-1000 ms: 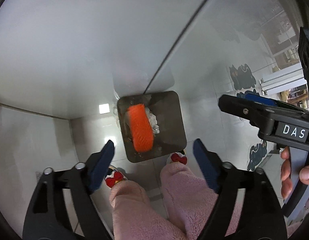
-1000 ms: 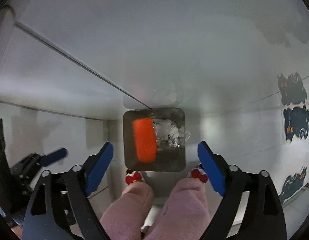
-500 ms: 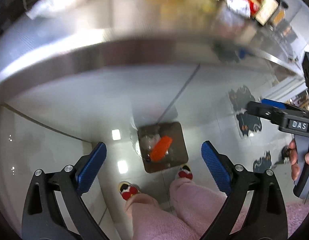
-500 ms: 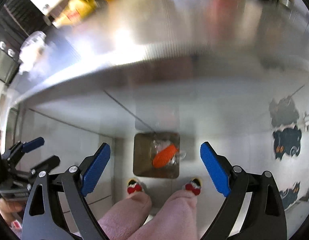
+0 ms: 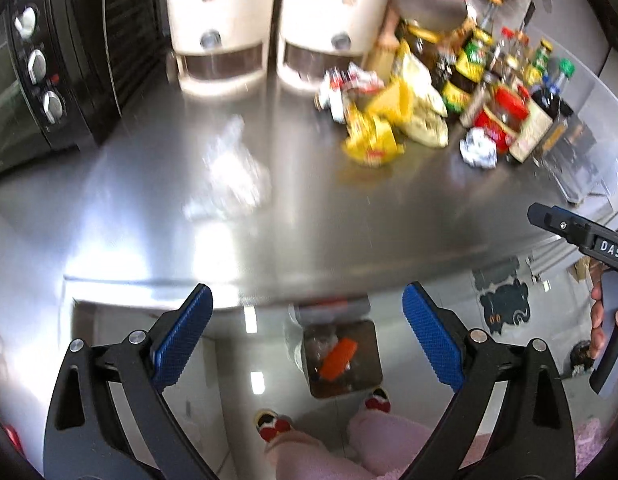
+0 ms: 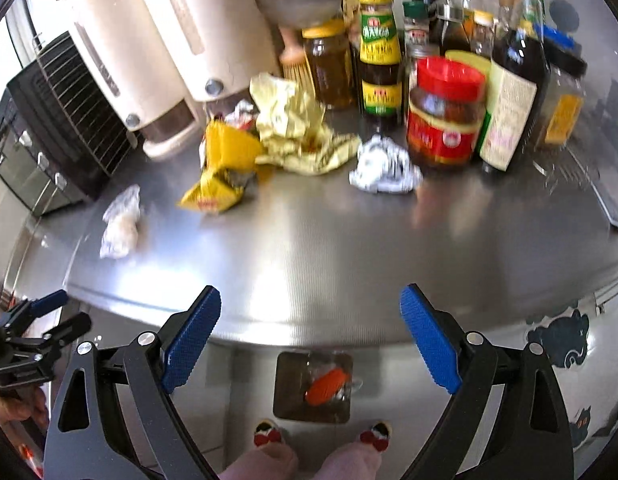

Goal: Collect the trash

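Steel counter [image 6: 329,248] newly in view

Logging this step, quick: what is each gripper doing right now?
Left gripper: open, holding nothing.
Right gripper: open, holding nothing.

The right claw [image 6: 309,340] gapes empty above the desk [image 6: 329,248] edge. Yellow wrappers [image 6: 225,172] lie at eleven o'clock, a foil wad [image 6: 383,170] at one. At six, a bin [image 6: 313,386] holds orange trash [image 6: 327,386].
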{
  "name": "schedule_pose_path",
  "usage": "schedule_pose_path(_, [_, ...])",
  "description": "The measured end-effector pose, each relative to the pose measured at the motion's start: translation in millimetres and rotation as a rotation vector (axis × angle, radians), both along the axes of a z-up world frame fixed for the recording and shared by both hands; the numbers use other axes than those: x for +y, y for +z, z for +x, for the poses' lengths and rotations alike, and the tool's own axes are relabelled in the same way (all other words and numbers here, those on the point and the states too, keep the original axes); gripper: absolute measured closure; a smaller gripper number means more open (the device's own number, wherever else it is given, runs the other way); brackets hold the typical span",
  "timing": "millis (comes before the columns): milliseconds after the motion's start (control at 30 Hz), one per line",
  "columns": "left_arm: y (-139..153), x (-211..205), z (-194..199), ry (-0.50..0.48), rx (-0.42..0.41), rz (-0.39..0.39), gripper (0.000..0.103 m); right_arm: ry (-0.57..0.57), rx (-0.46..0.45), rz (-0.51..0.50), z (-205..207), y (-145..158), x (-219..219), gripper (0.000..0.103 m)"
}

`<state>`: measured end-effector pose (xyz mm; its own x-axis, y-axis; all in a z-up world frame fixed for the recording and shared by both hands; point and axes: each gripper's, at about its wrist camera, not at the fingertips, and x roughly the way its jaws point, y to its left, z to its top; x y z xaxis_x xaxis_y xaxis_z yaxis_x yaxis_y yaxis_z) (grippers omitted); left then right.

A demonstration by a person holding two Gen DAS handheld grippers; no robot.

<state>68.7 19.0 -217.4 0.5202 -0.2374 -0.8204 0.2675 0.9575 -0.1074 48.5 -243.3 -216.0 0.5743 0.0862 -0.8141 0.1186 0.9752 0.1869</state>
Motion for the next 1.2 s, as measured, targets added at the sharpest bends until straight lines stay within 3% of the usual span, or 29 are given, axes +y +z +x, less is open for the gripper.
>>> schedule_pose_path(367, [14,22,63,0.095,-0.042,0.039,0.012,-0.042,-0.022,-0.018,63,7,-24,0.011])
schedule_pose_path(600, [-9,26,104,0.137,0.016,0.079,0.012,-0.095,0.014,-0.019,101,-13,-49,0.011])
schedule_pose_path(900, [-31,25,128,0.143,0.062,0.055,0.014,-0.106,0.062,-0.039,129,-44,-62,0.013])
schedule_pose_path(1033, [-39,24,138,0.136,0.095,0.025,0.033,-0.102,0.067,-0.055,137,-51,-62,0.021])
schedule_pose_path(1100, [-43,25,141,0.136,0.114,0.01,0.043,-0.098,0.069,-0.056,140,-53,-63,0.032])
schedule_pose_path(1167, [-46,25,142,0.132,0.128,-0.008,0.057,-0.1,0.071,-0.048,141,-53,-65,0.034])
schedule_pose_path(1200, [-47,25,141,0.129,0.132,-0.009,0.06,-0.103,0.072,-0.06,142,-54,-65,0.041])
